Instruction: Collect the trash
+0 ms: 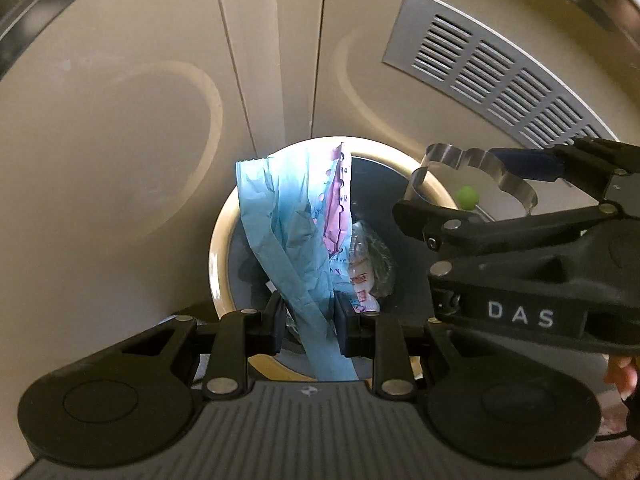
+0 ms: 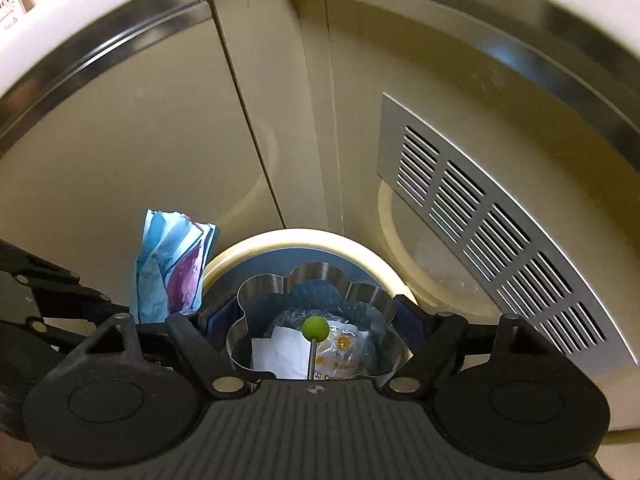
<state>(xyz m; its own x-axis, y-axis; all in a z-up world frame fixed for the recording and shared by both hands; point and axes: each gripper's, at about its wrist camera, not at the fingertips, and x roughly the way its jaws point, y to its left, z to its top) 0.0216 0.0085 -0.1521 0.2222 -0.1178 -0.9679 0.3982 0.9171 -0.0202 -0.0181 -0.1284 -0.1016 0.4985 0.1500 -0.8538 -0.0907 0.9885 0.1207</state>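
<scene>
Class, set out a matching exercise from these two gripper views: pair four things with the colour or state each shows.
Things:
1. wrapper
2. flower-shaped metal ring
3. ball on the rod
4. bin

States:
A. green
B. cream-rimmed, with trash inside
C. blue and pink, pinched in the left gripper
D. shiny, held in the right gripper

Pairs: 1-C, 2-D, 3-A, 4-B

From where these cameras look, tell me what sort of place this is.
Probably a home kitchen, down at floor level. Cream cabinet doors run beneath a metal-edged countertop, one door has a slatted metal vent, and a round trash bin holding wrappers stands in front of them.
</scene>
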